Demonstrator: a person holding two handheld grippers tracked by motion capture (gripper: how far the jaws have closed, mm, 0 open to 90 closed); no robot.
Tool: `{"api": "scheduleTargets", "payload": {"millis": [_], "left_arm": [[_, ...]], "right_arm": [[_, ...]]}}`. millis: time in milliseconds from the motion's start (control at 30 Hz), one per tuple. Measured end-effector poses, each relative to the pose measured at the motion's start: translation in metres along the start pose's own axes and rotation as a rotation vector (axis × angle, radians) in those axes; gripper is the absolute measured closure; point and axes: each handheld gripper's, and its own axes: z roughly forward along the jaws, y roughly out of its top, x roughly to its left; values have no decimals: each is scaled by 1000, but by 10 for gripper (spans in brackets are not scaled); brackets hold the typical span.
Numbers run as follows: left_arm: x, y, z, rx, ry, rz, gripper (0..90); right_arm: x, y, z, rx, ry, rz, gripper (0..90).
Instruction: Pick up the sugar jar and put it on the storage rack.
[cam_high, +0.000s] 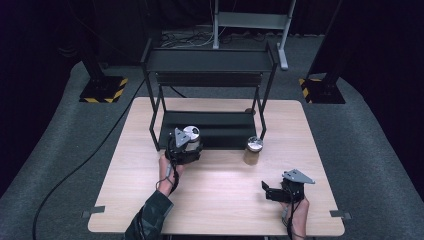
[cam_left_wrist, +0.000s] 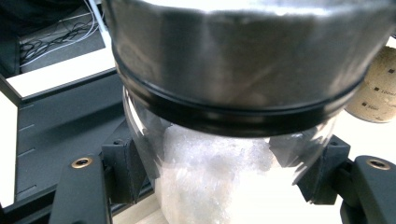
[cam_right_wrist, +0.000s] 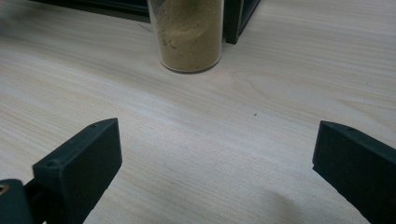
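My left gripper (cam_high: 186, 146) is shut on a glass jar (cam_left_wrist: 224, 154) with a metal lid and white grains inside. It holds the jar (cam_high: 192, 136) at the front edge of the black rack's lower shelf (cam_high: 225, 127), and both pads press on the glass sides. A second jar (cam_high: 253, 150), filled with brown powder, stands on the table just in front of the rack's right leg; it also appears as the brown jar (cam_right_wrist: 189, 32) ahead of my right gripper (cam_right_wrist: 215, 158). My right gripper (cam_high: 272, 192) rests near the table's front right, jaws open with nothing between them.
The black two-tier rack (cam_high: 210, 60) stands at the back middle of the wooden table (cam_high: 220, 190). A small round object (cam_high: 248, 111) lies behind the rack's right leg. Cables trail over the grey carpet at the left (cam_high: 90, 160).
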Motion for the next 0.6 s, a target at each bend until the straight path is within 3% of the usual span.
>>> {"api": "scheduleTargets", "payload": {"millis": [600], "left_arm": [[1, 10, 15, 18, 2, 13, 299]], "right_arm": [[0, 0, 0, 2, 1, -1, 4]]}}
